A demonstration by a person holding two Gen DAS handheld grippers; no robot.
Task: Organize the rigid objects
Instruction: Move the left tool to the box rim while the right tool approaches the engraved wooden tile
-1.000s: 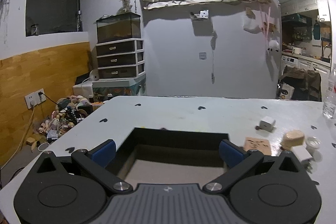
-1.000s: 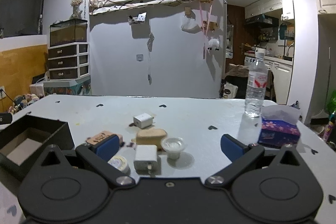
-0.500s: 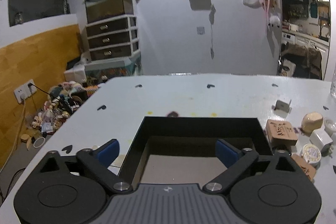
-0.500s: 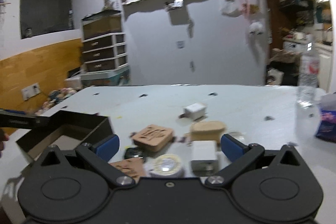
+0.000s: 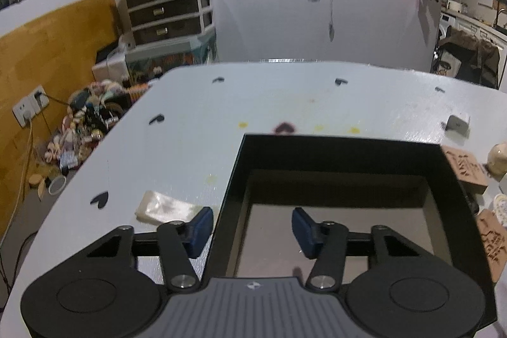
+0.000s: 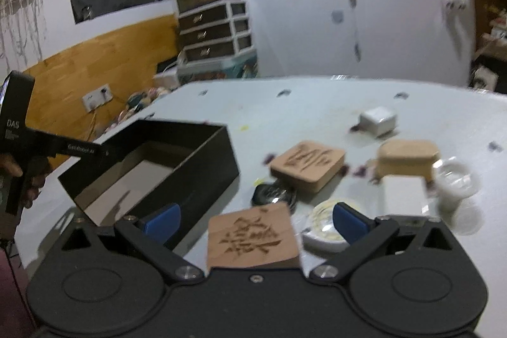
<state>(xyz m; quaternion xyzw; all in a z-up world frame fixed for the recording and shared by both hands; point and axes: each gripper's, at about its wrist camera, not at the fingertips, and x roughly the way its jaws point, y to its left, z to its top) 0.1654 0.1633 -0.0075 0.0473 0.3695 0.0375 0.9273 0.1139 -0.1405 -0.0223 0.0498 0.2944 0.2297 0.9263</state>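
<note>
A black open box [image 5: 342, 148] sits on the white table; it also shows in the right wrist view [image 6: 202, 154]. My left gripper [image 5: 250, 227] is half closed, its two fingers straddling the box's left wall without visibly clamping it. My right gripper [image 6: 256, 219] is open, with a carved wooden tile [image 6: 252, 238] lying between its fingers. Beyond lie a second carved tile [image 6: 307, 163], a rounded wooden block [image 6: 408, 159], a round tin [image 6: 323, 232], a white charger [image 6: 404, 190], a small clear cup [image 6: 453, 181], a white cube [image 6: 378, 117] and a dark round item [image 6: 272, 195].
A folded clear plastic bag [image 5: 164, 208] lies left of the box near the table's front-left edge. The table's left edge drops to a cluttered floor [image 5: 79, 129]. The left gripper's handle and hand [image 6: 16, 160] show at the left of the right wrist view.
My left gripper has moved left and narrowed from wide open, now straddling the box's left wall. My right gripper has moved forward and left over the carved tile.
</note>
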